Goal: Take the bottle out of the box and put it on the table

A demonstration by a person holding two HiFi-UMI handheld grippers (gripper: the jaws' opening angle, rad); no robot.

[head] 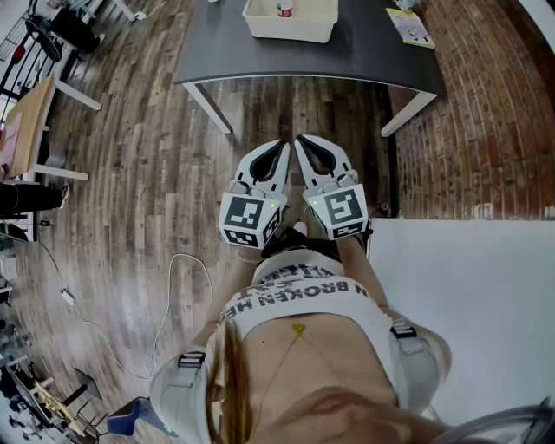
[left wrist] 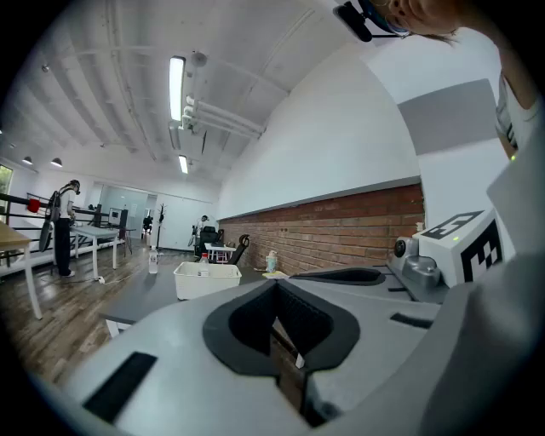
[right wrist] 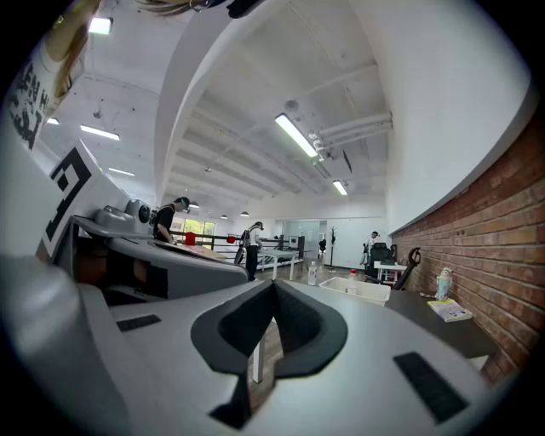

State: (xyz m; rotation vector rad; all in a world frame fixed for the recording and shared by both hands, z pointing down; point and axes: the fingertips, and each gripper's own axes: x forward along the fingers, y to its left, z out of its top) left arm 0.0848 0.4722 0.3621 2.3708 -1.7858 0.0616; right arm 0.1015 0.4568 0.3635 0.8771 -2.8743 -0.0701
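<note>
A white box (head: 290,21) stands on the dark grey table (head: 364,52) ahead of me. In it is a small bottle with a red cap (head: 284,9). The left gripper view shows the box (left wrist: 207,279) and bottle (left wrist: 203,259) far off, and so does the right gripper view, with box (right wrist: 356,289) and bottle (right wrist: 353,274). My left gripper (head: 281,147) and right gripper (head: 303,142) are held side by side close to my body, well short of the table. Both are shut with nothing between the jaws, left (left wrist: 274,285) and right (right wrist: 272,285).
A yellow-green booklet (head: 409,26) lies at the table's right end beside a pale bottle (right wrist: 443,283). Another clear bottle (left wrist: 153,260) stands at the table's left end. A brick wall (head: 494,104) runs on the right. Wooden floor lies between me and the table; people stand far back.
</note>
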